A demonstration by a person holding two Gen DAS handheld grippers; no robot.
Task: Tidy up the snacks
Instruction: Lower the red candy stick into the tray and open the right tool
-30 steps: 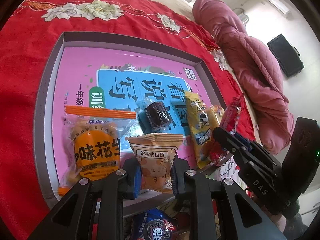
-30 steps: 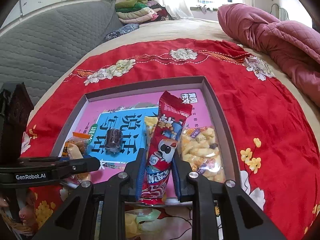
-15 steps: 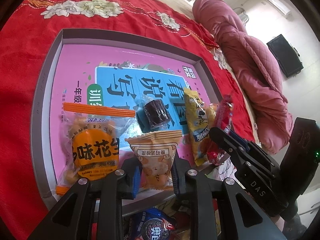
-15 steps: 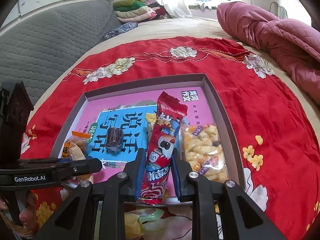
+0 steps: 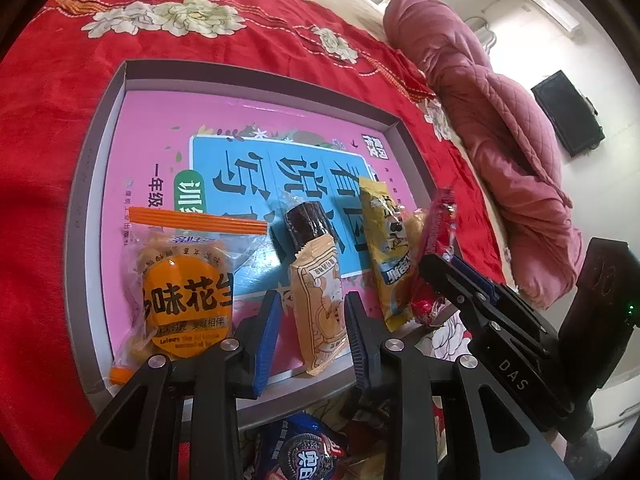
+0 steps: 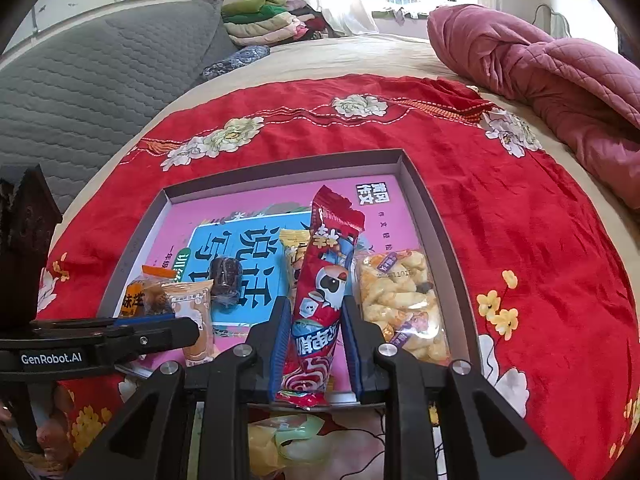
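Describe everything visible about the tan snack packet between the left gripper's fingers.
The tan snack packet is a small, glossy pillow wrapper with crimped ends and a cartoon print. It lies lengthwise on the pink book cover in the grey tray, its far end overlapping the dark wrapped cake. The left gripper is opening, and the packet lies between its blue pads, gaps showing on both sides.

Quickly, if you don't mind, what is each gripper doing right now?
Left gripper: jaws opening, tan cookie packet between them, released.
Right gripper: closed on the tall red snack packet.

Black claw (image 5: 310, 332), blue pads (image 5: 266, 334)
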